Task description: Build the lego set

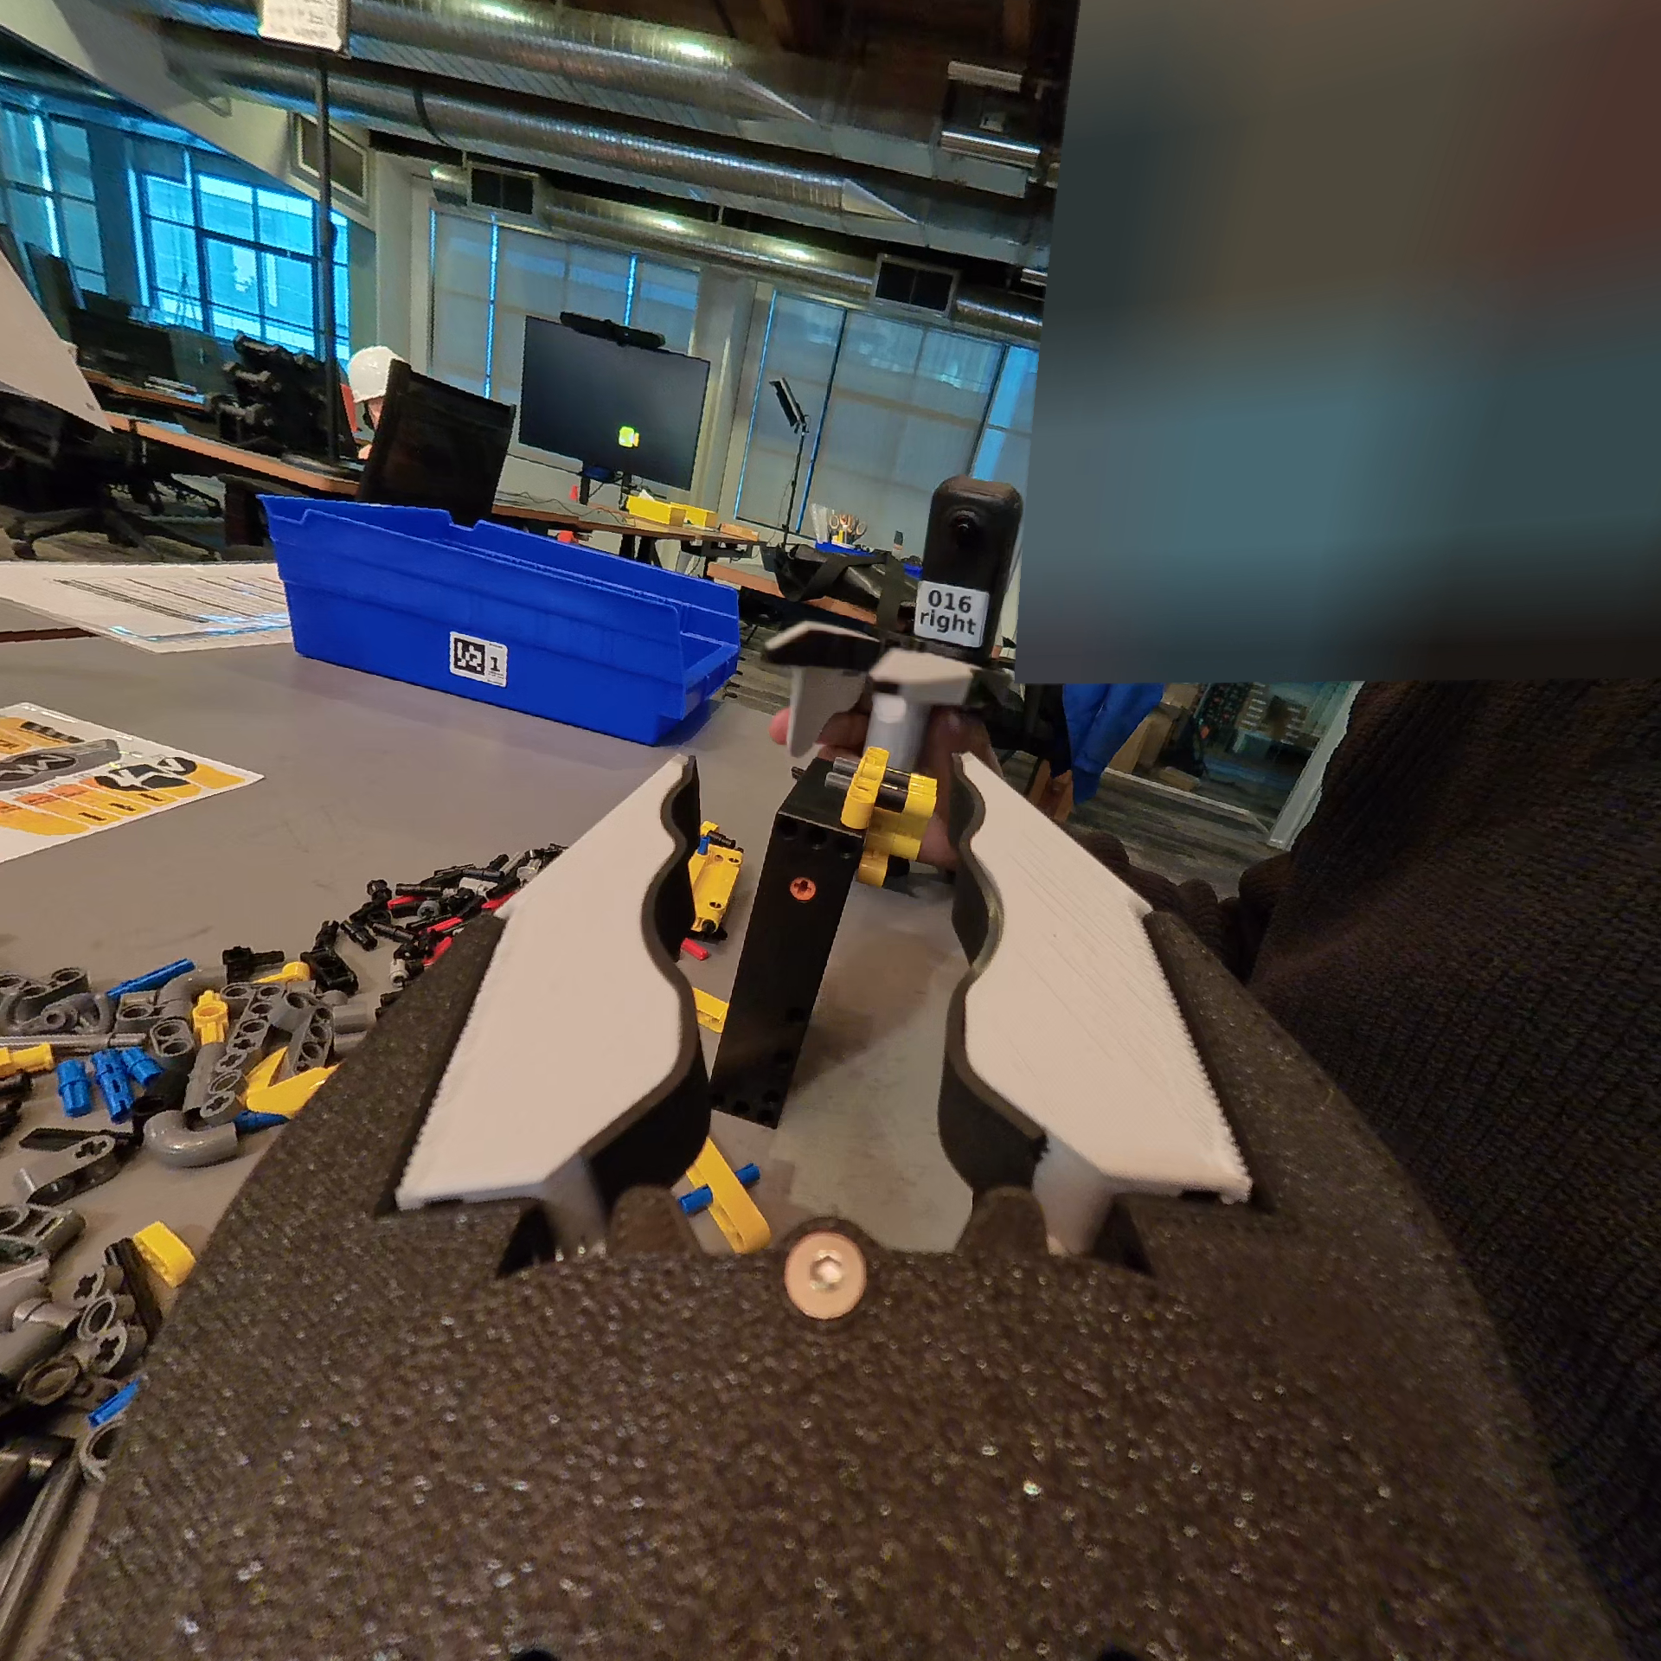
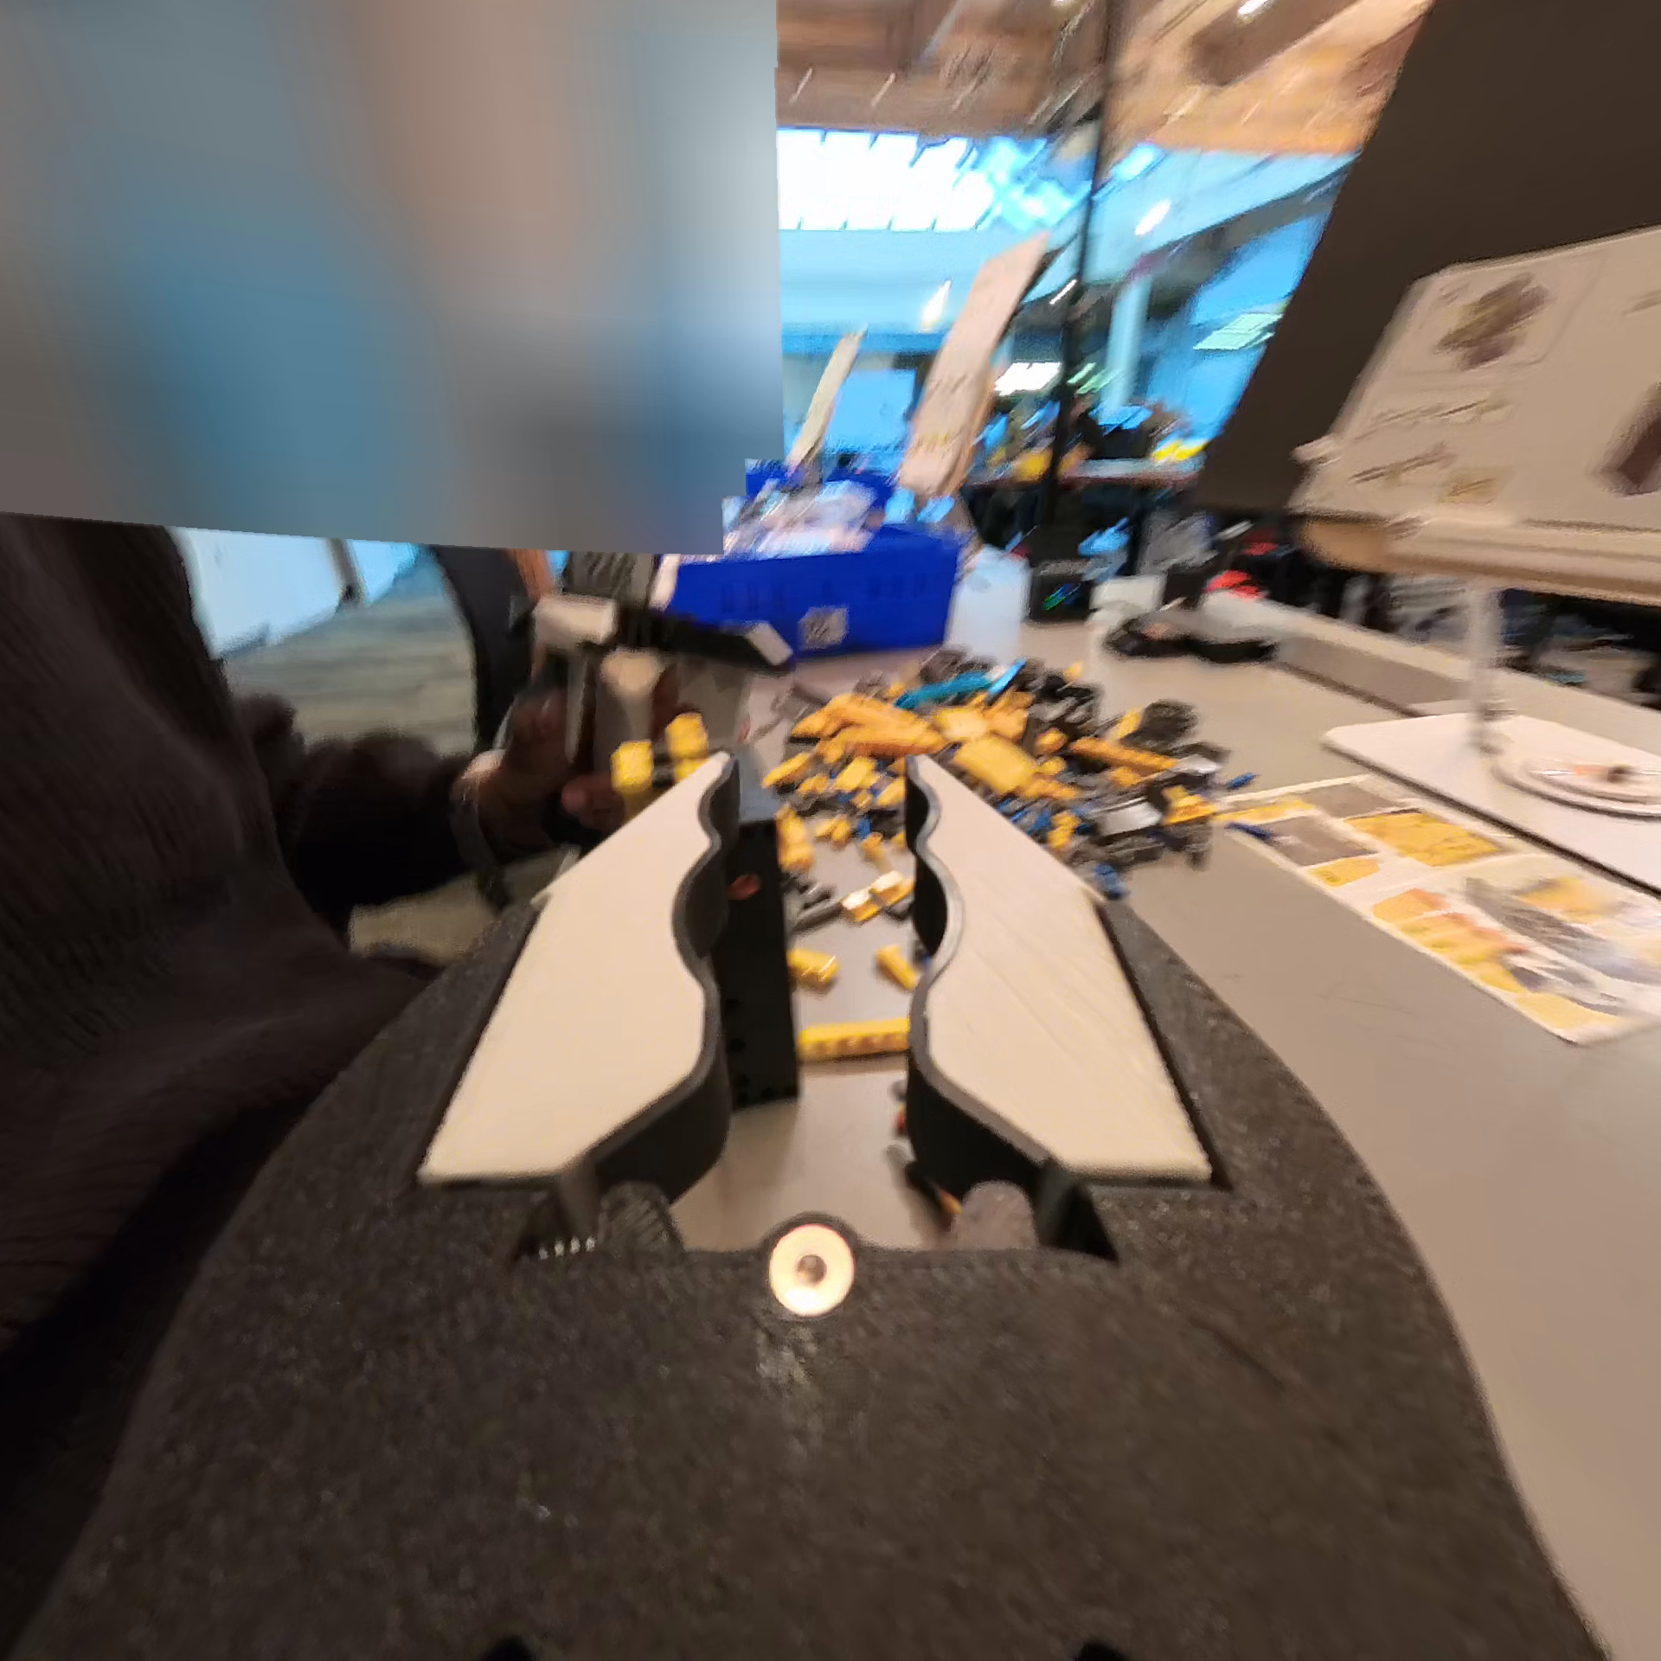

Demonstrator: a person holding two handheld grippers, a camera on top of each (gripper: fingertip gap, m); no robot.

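Observation:
A tall black block (image 1: 782,953) with pin holes and an orange pin stands upright on the grey table (image 1: 404,773). A small yellow assembly (image 1: 885,809) is fixed at its top. My left gripper (image 1: 825,773) is open, with the block between its fingers and untouched. In the blurred right wrist view my right gripper (image 2: 820,768) is open, and the block (image 2: 759,971) stands close against its left finger (image 2: 611,971). Each gripper shows beyond the block in the other's view: the right one (image 1: 867,679), hand-held, and the left one (image 2: 647,638), near the yellow pieces (image 2: 656,755).
Loose grey, black, yellow and blue parts (image 1: 180,1034) lie left of the left gripper and ahead of the right one (image 2: 971,755). A blue bin (image 1: 503,611) stands behind. Printed sheets (image 1: 90,782) lie on the table. A booklet stand (image 2: 1510,404) rises at the right. A dark sleeve (image 1: 1438,989) fills one side.

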